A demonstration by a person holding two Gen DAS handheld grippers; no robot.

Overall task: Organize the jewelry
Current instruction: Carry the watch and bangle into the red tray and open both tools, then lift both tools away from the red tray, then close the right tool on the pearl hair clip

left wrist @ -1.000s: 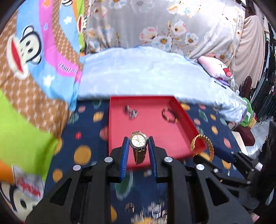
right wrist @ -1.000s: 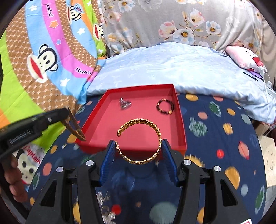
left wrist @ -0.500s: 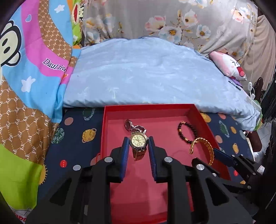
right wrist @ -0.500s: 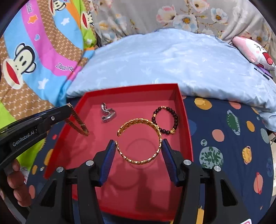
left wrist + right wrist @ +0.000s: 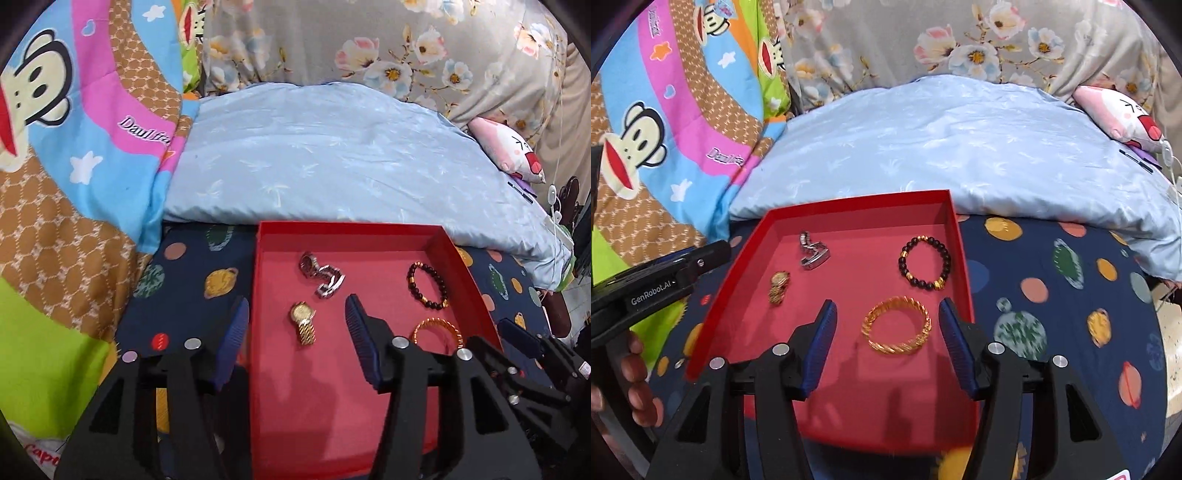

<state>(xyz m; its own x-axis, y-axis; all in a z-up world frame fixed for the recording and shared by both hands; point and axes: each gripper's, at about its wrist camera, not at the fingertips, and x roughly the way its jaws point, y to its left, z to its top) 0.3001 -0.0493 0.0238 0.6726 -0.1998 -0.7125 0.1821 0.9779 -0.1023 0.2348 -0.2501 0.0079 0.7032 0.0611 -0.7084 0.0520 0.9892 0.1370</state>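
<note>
A red tray (image 5: 369,230) (image 5: 857,201) lies on the planet-print bedspread. In it lie a gold watch (image 5: 303,322) (image 5: 778,282), a silver watch (image 5: 322,275) (image 5: 812,251), a dark bead bracelet (image 5: 427,284) (image 5: 925,267) and a gold bangle (image 5: 897,325) (image 5: 437,328). My left gripper (image 5: 295,332) is open, with the gold watch lying free on the tray between its fingers. My right gripper (image 5: 886,332) is open, with the gold bangle lying free between its fingers.
A light blue pillow (image 5: 332,155) lies just behind the tray. A monkey-print blanket (image 5: 74,129) is piled at the left. A pink plush toy (image 5: 1123,114) sits at the far right. The planet-print bedspread (image 5: 1052,295) extends to the right of the tray.
Both grippers opened over the tray. The gold watch dropped from the left gripper and the gold bangle from the right; both now lie on the tray floor.
</note>
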